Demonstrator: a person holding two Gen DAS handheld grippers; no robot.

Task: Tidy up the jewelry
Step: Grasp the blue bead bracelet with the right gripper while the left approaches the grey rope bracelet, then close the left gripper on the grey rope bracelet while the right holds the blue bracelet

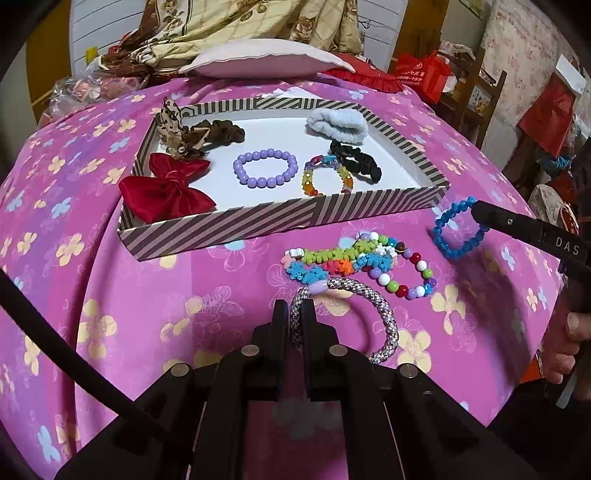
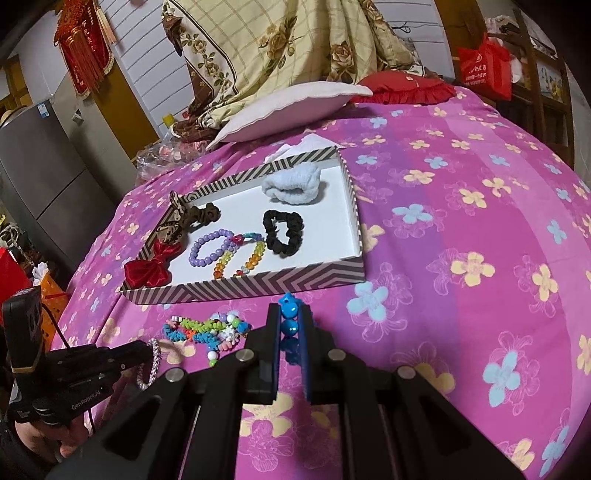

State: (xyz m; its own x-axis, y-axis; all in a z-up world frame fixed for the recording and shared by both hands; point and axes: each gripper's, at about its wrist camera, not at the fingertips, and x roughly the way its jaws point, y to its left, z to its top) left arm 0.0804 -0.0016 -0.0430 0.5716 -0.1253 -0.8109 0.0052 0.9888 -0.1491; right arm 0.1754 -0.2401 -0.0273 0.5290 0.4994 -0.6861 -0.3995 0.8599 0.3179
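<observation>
A striped shallow box (image 1: 280, 218) (image 2: 258, 282) lies on the pink flowered bedspread. In it lie a purple bead bracelet (image 1: 265, 167), a rainbow bead bracelet (image 1: 327, 176), a black scrunchie (image 1: 356, 160), a brown scrunchie (image 1: 218, 131), a red bow (image 1: 166, 192) and a pale blue scrunchie (image 1: 338, 125). My left gripper (image 1: 294, 308) (image 2: 146, 350) is shut on a silver braided rope bracelet (image 1: 384, 317) in front of the box. My right gripper (image 2: 289, 314) (image 1: 476, 211) is shut on a blue bead bracelet (image 1: 458, 230) (image 2: 288, 308). A colourful flower bracelet (image 1: 332, 260) and a mixed bead bracelet (image 1: 406, 275) lie loose between them.
A pink pillow (image 1: 266, 59) and a floral quilt (image 1: 240, 22) sit behind the box. A red cushion (image 2: 402, 88) lies at the back right. Shelves with red bags (image 1: 424, 74) stand at the right, a grey fridge (image 2: 37, 177) at the left. A hand (image 1: 570, 350) holds the right gripper's handle.
</observation>
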